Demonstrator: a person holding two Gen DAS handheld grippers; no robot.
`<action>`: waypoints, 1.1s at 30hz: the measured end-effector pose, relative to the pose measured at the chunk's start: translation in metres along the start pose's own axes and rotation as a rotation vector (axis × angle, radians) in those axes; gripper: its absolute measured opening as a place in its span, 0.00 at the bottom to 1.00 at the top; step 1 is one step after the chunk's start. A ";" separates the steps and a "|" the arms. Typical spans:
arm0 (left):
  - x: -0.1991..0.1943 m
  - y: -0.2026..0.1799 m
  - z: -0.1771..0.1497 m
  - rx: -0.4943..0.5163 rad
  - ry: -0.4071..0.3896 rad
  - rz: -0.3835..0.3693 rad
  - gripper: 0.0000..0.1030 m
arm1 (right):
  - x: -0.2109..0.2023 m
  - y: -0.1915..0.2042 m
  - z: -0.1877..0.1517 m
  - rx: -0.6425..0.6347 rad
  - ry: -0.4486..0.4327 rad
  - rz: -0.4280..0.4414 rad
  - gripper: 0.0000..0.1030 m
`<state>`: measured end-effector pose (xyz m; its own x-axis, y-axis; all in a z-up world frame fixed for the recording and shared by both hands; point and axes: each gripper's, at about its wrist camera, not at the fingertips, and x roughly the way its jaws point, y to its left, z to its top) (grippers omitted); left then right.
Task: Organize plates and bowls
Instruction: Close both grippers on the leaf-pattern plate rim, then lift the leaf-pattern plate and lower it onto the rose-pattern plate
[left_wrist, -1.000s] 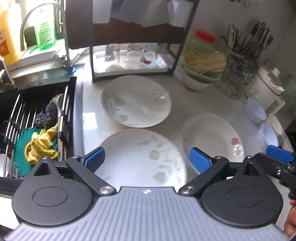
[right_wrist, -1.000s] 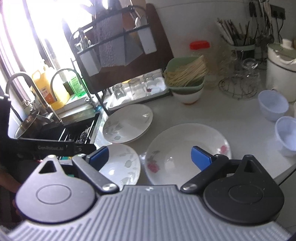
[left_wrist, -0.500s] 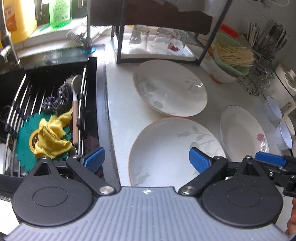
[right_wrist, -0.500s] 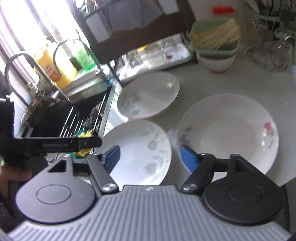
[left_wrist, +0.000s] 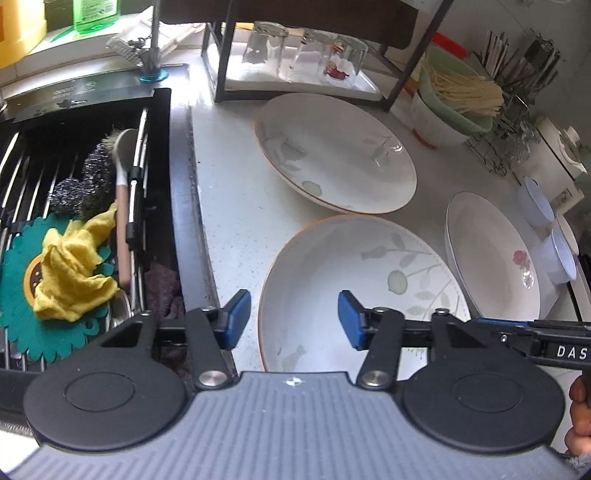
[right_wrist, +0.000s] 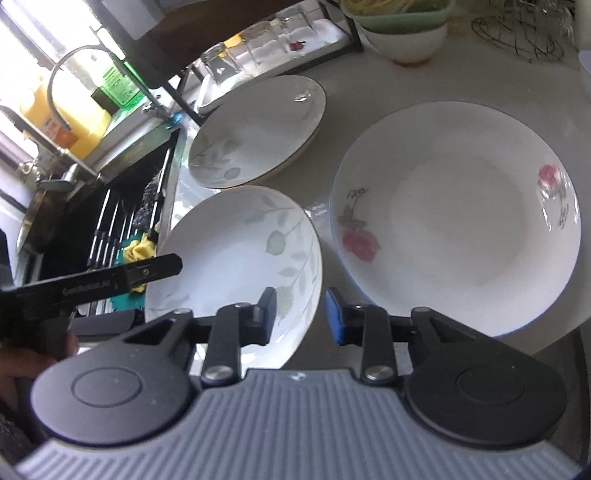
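White porcelain, the round leaf-patterned plate (left_wrist: 354, 291) lies on the pale stone counter (left_wrist: 229, 206) under both tools. Its left rim passes between the closing fingers of the left gripper (left_wrist: 294, 318), untouched; its right rim sits inside the narrowing right gripper (right_wrist: 301, 314). Just right lies the white rose-printed plate (right_wrist: 454, 218).

We note three plates on the pale stone counter (left_wrist: 229, 206). The near white plate with grey leaf print (left_wrist: 354, 291) lies just right of the black sink (left_wrist: 162, 173); a second leaf-print plate (left_wrist: 332, 151) sits behind it, before the dark metal rack holding upturned glasses (left_wrist: 295, 51). The rose-print white plate (left_wrist: 491, 254) lies right of both. Two small white bowls (left_wrist: 554, 236) stand further right. In the sink, a yellow cloth (left_wrist: 70, 269) rests on a green mat (left_wrist: 26, 295)
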<state>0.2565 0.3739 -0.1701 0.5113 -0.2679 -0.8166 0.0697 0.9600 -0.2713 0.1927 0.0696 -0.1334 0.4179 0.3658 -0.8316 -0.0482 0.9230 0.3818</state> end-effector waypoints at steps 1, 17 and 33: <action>0.003 0.000 0.000 0.001 0.006 -0.007 0.49 | 0.002 0.000 -0.001 0.004 0.002 0.002 0.30; 0.032 0.001 0.013 0.024 0.078 -0.055 0.49 | 0.024 -0.017 0.002 0.132 0.052 0.032 0.15; -0.001 -0.009 0.038 -0.015 0.080 -0.058 0.48 | -0.002 -0.022 0.018 0.138 0.069 0.145 0.15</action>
<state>0.2876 0.3692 -0.1474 0.4364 -0.3294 -0.8373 0.0844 0.9415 -0.3264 0.2092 0.0467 -0.1332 0.3522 0.5057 -0.7875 0.0236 0.8364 0.5476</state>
